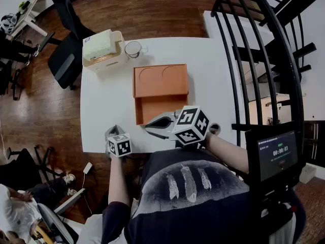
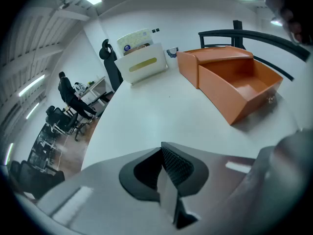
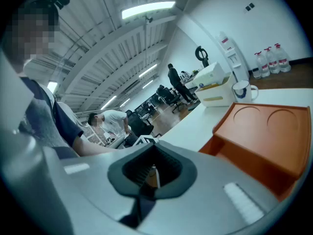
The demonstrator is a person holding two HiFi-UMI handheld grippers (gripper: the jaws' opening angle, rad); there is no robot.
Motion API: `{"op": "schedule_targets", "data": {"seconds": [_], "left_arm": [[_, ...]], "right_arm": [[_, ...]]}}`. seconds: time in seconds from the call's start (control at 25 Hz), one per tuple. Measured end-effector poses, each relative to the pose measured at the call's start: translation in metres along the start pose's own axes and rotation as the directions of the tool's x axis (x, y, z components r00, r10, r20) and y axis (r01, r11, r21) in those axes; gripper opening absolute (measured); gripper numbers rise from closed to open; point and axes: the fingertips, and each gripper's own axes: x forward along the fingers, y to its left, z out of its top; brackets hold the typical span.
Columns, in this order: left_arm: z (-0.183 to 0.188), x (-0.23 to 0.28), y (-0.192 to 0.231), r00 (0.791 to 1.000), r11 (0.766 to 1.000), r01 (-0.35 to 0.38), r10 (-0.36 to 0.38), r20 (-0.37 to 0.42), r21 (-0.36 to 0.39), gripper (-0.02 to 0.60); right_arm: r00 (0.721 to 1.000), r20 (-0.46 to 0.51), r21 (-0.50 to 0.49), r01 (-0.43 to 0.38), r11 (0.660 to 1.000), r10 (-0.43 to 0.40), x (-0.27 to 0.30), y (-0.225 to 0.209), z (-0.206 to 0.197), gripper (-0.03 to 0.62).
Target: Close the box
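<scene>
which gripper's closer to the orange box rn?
Right. The right gripper is by the orange box's near edge; the left gripper is farther off at the table's front edge.

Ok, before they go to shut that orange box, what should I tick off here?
1. Orange box open, lid folded back flat: ok.
2. Nothing visible inside the box: ok.
3. Left gripper jaws together, empty: ok.
4. Right gripper jaws together, empty: ok.
5. Mug and white holder stand apart from the lid: ok.
6. Latch condition: cannot tell.
</scene>
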Motion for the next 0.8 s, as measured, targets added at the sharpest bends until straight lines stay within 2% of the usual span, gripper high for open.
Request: {"op": "schedule_targets", "data": {"seconds": [0.12,0.2,0.28,0.36,0.48,0.6,0.68,0.72,0.76,0.8], "left_arm": [[-0.011,-0.012,0.010,1.000,0.989,-0.018,0.015,-0.025,-0.148,0.015],[-0.008,-0.027,0.010,1.000,0.972,-0.018,0.022,0.017,-0.235,0.015],[0.007,-0.045,-0.005,0.996,0.961,0.030,-0.008,0.084,-0.274,0.015],[0.027,-0.063,-0.025,0.990,0.959,0.091,-0.057,0.132,-0.268,0.015],[0.052,-0.077,-0.059,0.979,0.963,0.162,-0.130,0.158,-0.213,0.015],[0.064,-0.084,-0.093,0.977,0.972,0.186,-0.167,0.132,-0.144,0.015],[0.063,-0.092,-0.117,0.977,0.975,0.198,-0.188,0.102,-0.103,0.015],[0.060,-0.097,-0.129,0.976,0.974,0.206,-0.199,0.088,-0.089,0.015],[0.055,-0.102,-0.140,0.975,0.973,0.215,-0.209,0.074,-0.079,0.015],[0.050,-0.105,-0.148,0.974,0.973,0.221,-0.217,0.062,-0.071,0.015]], "right_arm": [[1.000,-0.014,-0.018,-0.016,1.000,0.016,-0.003,-0.006,-0.009,0.003],[1.000,-0.016,-0.027,-0.023,0.999,0.023,-0.008,-0.009,-0.015,0.005],[1.000,-0.009,-0.027,-0.015,1.000,0.014,-0.020,-0.013,-0.018,0.003],[1.000,0.003,-0.020,-0.005,1.000,0.005,-0.037,-0.014,-0.018,0.003],[1.000,0.016,-0.016,0.000,1.000,0.001,-0.058,-0.015,-0.019,0.005],[1.000,0.013,-0.018,0.001,1.000,-0.001,-0.080,-0.016,-0.032,0.005],[1.000,-0.026,-0.001,-0.002,1.000,0.002,-0.101,-0.021,-0.054,0.005],[0.998,-0.064,0.016,0.024,1.000,-0.023,-0.114,-0.030,-0.071,0.005],[0.991,-0.108,0.030,0.085,0.996,-0.081,-0.128,-0.046,-0.089,0.005],[0.973,-0.156,0.037,0.180,0.983,-0.172,-0.144,-0.069,-0.108,0.005]]}}
